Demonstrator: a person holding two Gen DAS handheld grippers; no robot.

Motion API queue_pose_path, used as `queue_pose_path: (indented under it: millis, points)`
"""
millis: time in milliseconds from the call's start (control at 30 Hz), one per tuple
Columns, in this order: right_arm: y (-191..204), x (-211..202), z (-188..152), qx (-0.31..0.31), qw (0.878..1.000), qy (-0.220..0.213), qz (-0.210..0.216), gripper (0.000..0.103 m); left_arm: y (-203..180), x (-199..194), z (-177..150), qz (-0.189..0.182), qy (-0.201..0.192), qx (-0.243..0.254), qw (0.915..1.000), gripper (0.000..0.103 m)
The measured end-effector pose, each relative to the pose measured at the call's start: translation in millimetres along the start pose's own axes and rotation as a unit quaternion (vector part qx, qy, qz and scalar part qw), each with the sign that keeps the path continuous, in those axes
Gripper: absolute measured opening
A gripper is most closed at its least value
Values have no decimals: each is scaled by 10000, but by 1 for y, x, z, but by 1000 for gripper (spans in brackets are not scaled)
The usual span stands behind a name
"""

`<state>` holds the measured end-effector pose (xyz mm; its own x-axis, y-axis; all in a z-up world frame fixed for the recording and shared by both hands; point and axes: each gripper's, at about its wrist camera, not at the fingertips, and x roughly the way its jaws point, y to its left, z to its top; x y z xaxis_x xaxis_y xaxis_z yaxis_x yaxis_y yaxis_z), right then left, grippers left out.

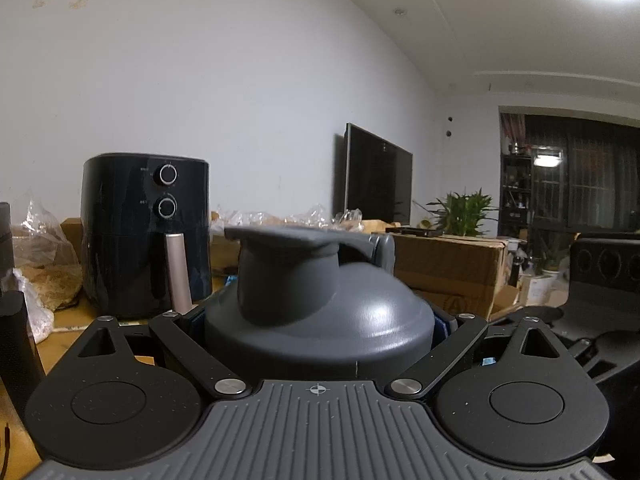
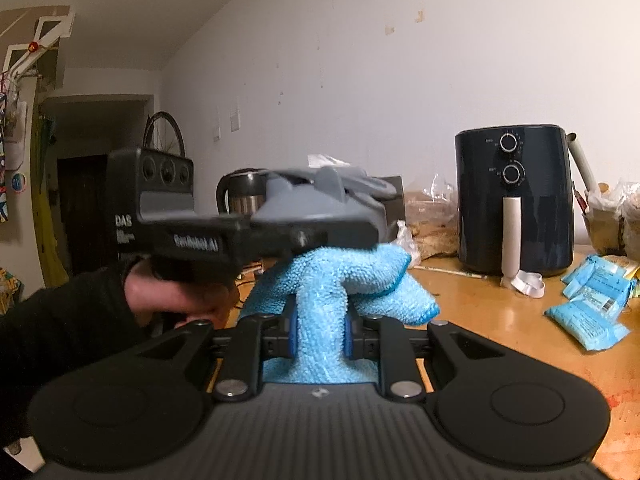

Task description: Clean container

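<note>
A wooden tabletop [image 2: 520, 320] carries a black air fryer [image 2: 516, 200] by the wall. In front, the left claw [image 1: 320, 316], held level by a hand [image 2: 168, 292] in a black sleeve, clamps a grey container [image 1: 320, 308] aloft. The right claw [image 2: 320, 336], pointing level, pinches a blue cloth [image 2: 340, 276] whose top touches the container's underside.

The grey container [image 1: 320, 312], domed with a flanged cap, was clamped upright between the left gripper's [image 1: 320, 320] pads. A blue microfibre cloth [image 2: 320, 320], bunched, lay pressed against its underside, above the table.
</note>
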<state>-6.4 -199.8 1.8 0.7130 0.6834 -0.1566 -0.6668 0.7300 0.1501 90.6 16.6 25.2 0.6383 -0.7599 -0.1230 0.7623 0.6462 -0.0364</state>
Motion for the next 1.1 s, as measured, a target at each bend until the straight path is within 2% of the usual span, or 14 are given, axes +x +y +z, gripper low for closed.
queue_pose_path:
  millis: [200, 567, 833, 1100]
  points:
    - [0, -1, 3, 25, 9999, -140, 4, 16, 4, 1, -1, -34, -28, -157, 9999, 95]
    - [0, -2, 2, 35, 9999, -97, 17, 16, 4, -1, -2, -25, -77, -149, 9999, 96]
    - [-1, -2, 1, 47, 9999, -95, 23, 16, -5, -2, 2, 248, -202, -10, 9995, 96]
    - [-2, -1, 0, 57, 9999, -97, 35, 16, -10, -7, 7, 333, -266, 34, 9991, 96]
